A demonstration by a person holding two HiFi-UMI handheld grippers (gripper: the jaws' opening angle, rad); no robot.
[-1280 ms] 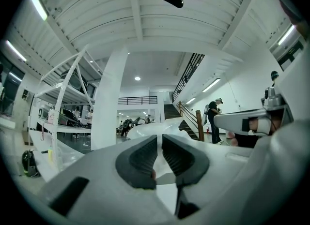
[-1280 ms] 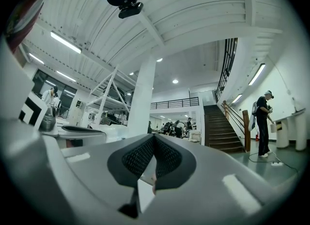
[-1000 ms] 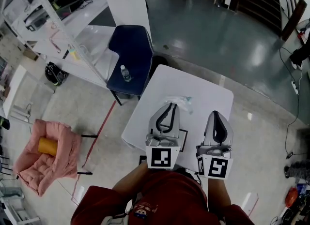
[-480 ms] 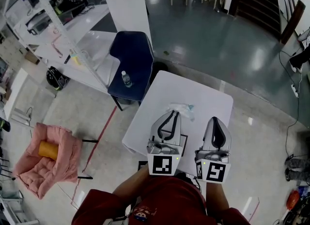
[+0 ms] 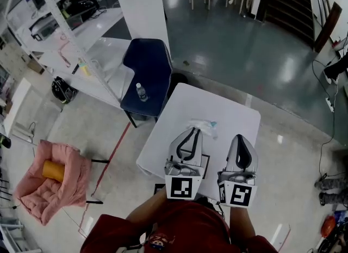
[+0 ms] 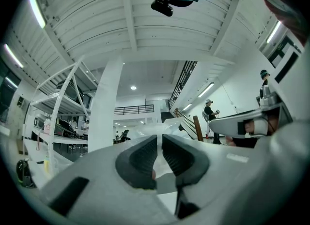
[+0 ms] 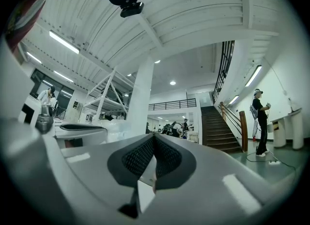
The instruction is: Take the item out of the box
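Note:
A crumpled clear plastic bag [image 5: 202,126] lies near the middle of the white table [image 5: 217,102]. My left gripper [image 5: 192,130] hovers just in front of it, jaws drawn together to a thin slit with nothing between them. In the left gripper view the left gripper [image 6: 159,139] points at the pale plastic bag [image 6: 156,128]. A dark-edged square thing [image 5: 206,159] shows under the left gripper, mostly hidden. My right gripper [image 5: 242,137] is beside the left one, shut and empty. In the right gripper view the right gripper [image 7: 154,139] has its pads touching.
A dark blue chair [image 5: 147,69] with a small bottle [image 5: 141,91] on its seat stands at the table's far left corner. A pink cushioned seat [image 5: 51,178] with an orange roll [image 5: 53,170] is on the floor at left. A white shelf frame [image 5: 65,34] and pillar [image 5: 138,7] stand beyond.
The head view has drifted slightly, so the table sits lower in the picture. Both grippers keep their place over the table, with jaws unchanged.

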